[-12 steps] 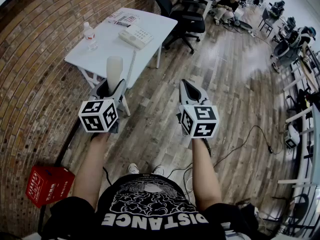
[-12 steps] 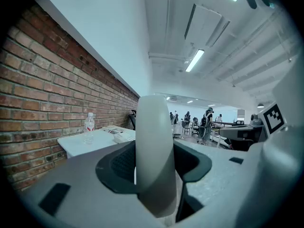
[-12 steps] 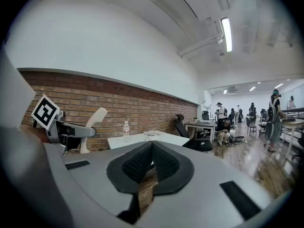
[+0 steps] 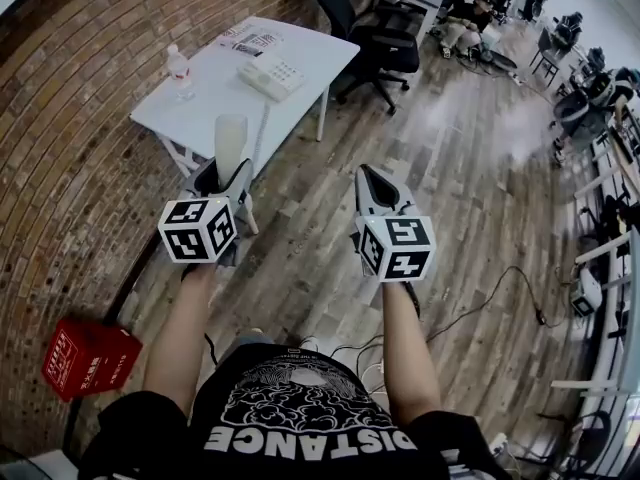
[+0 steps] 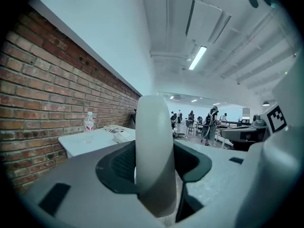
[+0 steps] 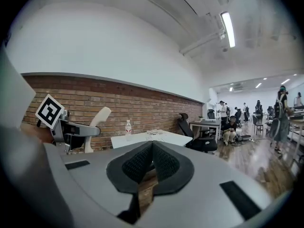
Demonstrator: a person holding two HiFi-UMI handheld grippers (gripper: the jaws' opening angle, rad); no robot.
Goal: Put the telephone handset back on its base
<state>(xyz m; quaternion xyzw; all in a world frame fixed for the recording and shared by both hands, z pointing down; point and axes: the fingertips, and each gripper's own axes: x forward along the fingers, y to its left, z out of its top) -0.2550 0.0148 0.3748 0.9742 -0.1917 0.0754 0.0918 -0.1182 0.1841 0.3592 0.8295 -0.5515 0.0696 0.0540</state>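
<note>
A red crate (image 4: 88, 360) sits on the wooden floor (image 4: 470, 168) at the foot of the brick wall (image 4: 60, 168). The left hand-held gripper (image 4: 226, 178) is clamped on the white telephone handset (image 4: 230, 140), which stands upright between its jaws, held in the air apart from the white surface (image 4: 200, 108). On that surface stand a water bottle (image 4: 179, 70) and, further right, the telephone base (image 4: 272, 74). The right hand-held gripper (image 4: 368, 180) has its jaws pressed together, nothing between them. A black office chair (image 4: 385, 43) stands just beyond the surface.
</note>
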